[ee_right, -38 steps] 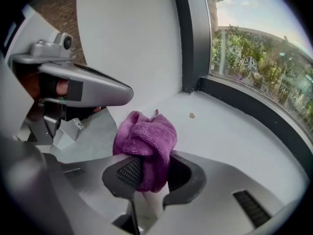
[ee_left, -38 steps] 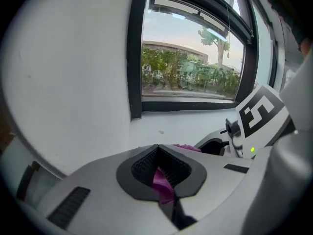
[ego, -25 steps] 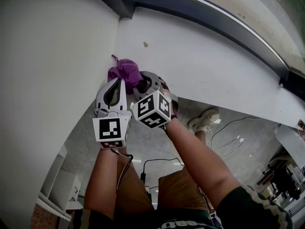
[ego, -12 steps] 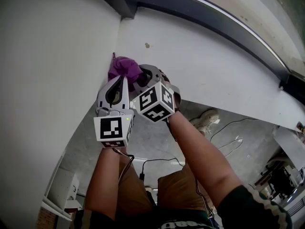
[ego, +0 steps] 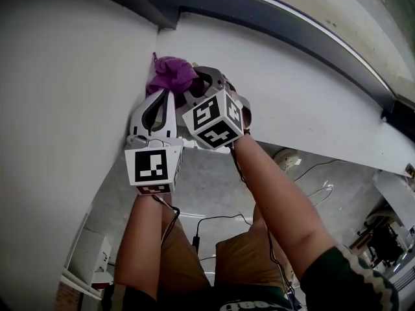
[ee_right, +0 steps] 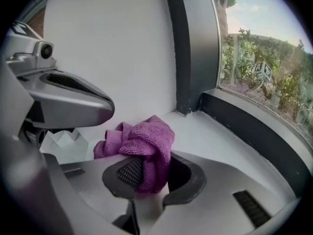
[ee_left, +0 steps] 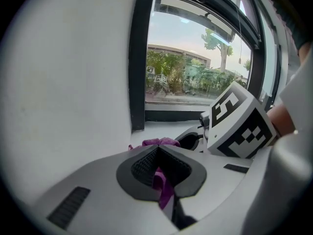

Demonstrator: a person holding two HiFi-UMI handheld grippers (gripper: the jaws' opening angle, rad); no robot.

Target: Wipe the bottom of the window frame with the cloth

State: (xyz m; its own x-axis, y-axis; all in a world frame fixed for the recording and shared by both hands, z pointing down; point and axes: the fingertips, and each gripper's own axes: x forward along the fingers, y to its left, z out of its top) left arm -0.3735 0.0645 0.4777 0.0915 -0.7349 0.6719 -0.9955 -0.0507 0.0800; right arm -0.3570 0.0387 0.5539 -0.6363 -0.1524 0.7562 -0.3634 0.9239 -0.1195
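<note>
The left gripper [ego: 166, 97] and right gripper [ego: 198, 86] both clamp a bunched purple cloth [ego: 170, 70] on the white sill [ego: 292, 89], at its left corner (wiping seemingly under way) — next, push it onto the dark frame bottom [ee_right: 259, 131].

a white wall [ego: 65, 76] fills the left of the head view. right of it lies a grey floor [ego: 207, 186]. a white cabinet [ego: 87, 258] stands just beside the wall's foot. a pale shoe [ego: 288, 157] rests on the floor well apart from the wall, with a white cable [ego: 322, 188] looping farther out still. a black cable [ego: 196, 232] runs between wall and shoe. outdoors, right of the wall, stand green trees [ee_left: 171, 67], a low building [ee_left: 176, 50] and a black-and-white sign [ee_right: 264, 70] among shrubs.
</note>
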